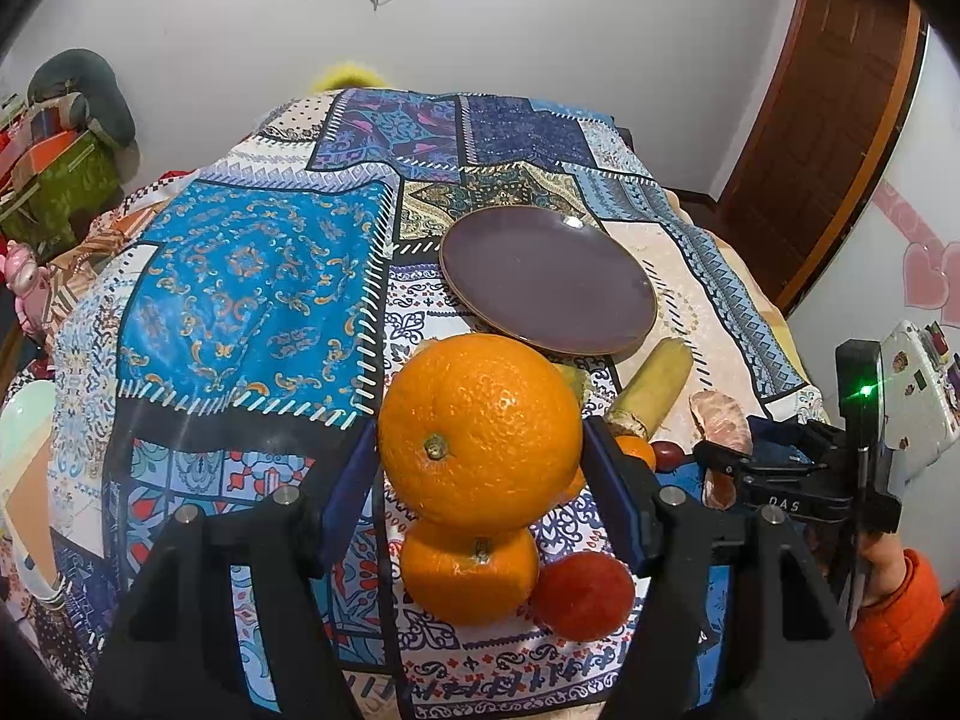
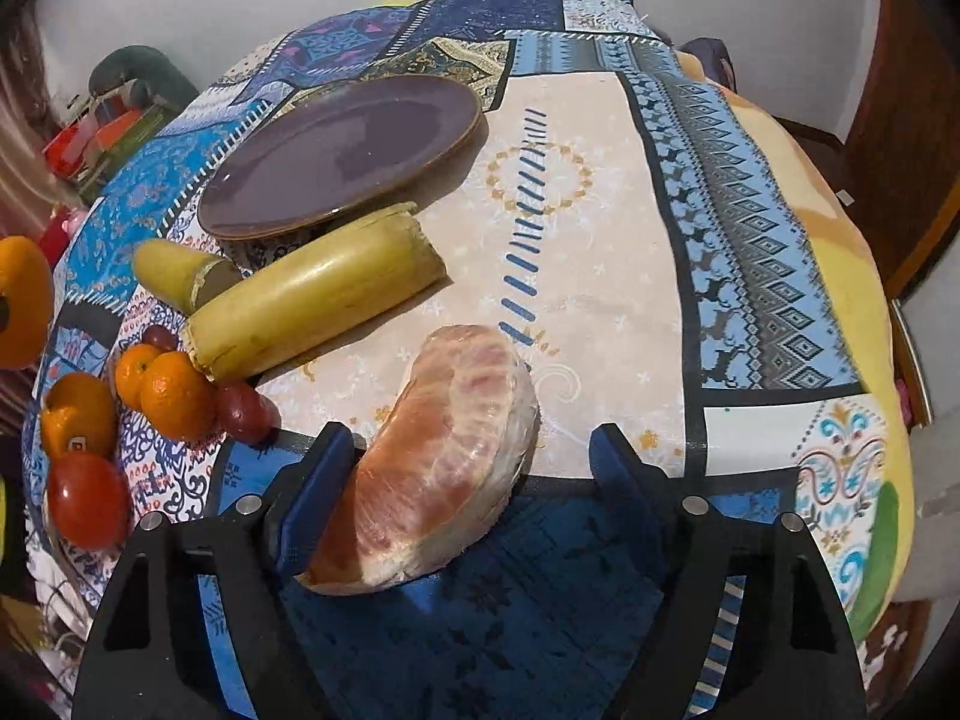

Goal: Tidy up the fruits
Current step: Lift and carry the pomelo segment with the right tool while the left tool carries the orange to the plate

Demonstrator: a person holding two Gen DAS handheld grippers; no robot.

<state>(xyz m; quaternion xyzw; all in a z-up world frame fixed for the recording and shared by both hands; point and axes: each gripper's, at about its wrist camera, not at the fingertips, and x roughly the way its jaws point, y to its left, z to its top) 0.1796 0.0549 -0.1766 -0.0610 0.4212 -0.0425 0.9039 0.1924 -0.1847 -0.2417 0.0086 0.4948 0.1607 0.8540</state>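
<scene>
My left gripper [image 1: 480,444] clamps a large orange [image 1: 480,429], round, glossy and pebbled, its green stem button facing me, lifted above the patchwork tablecloth [image 1: 252,276]. Below it lie a smaller orange [image 1: 468,570] and a smooth red tomato [image 1: 582,597]. My right gripper [image 2: 468,456] stands wide around a peeled pomelo wedge [image 2: 438,462], pink, veined and crescent-shaped; the left pad touches it, the right pad stands clear. The wedge rests on the cloth. Ahead lie two yellow-green cut sugarcane pieces [image 2: 318,291], then an empty dark purple glazed plate [image 2: 336,156]. Small tangerines [image 2: 171,393] and dark red grapes [image 2: 243,411] crowd the cane's near end.
</scene>
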